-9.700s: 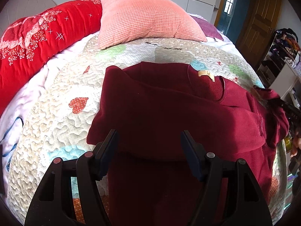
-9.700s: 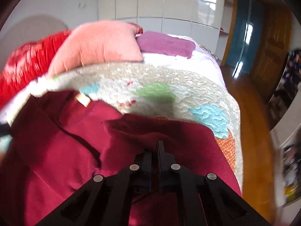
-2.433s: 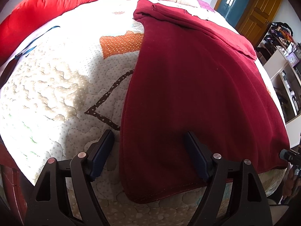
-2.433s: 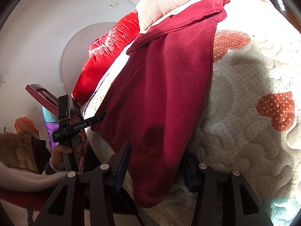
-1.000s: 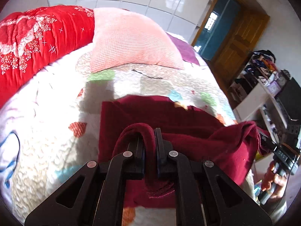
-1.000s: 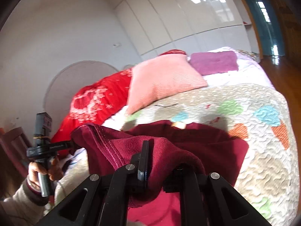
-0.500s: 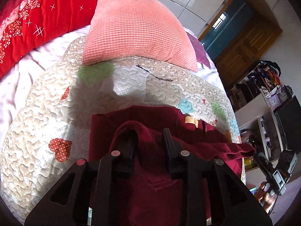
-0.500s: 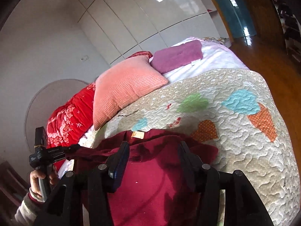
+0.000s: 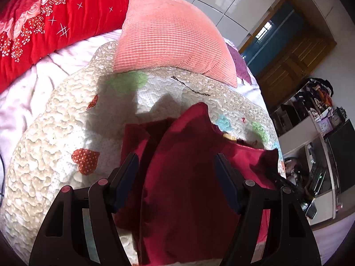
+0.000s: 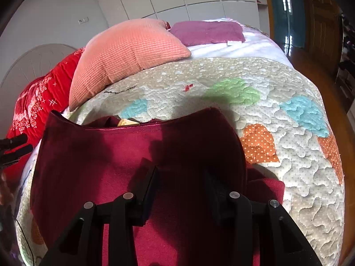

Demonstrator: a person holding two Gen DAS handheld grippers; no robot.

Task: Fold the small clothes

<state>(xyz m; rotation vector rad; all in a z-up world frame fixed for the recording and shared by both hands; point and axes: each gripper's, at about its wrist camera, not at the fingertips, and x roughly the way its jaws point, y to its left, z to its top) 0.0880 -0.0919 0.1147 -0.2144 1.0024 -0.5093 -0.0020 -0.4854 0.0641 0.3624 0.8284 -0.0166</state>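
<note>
A dark red sweater point(image 9: 188, 177) lies on the patchwork quilt point(image 9: 55, 137), its lower half folded up over its upper half. A tan neck label point(image 9: 229, 136) peeks out at the far edge. My left gripper point(image 9: 176, 166) is open, with the folded cloth lying between its spread fingers, and it grips nothing. In the right wrist view the same sweater point(image 10: 124, 155) fills the near middle. My right gripper point(image 10: 182, 179) is open just above the cloth and empty. The label point(image 10: 126, 122) shows there too.
A pink ribbed pillow point(image 9: 170, 35) and a red floral duvet point(image 9: 44, 17) lie at the head of the bed. A purple towel point(image 10: 206, 32) lies behind the pillow. Shelves with clutter point(image 9: 310, 115) stand right of the bed. Wooden floor point(image 10: 321, 71) runs along the right side.
Both grippers carried the sweater's hem up toward the collar, then opened and let it go. The folded half now lies flat on the upper half.
</note>
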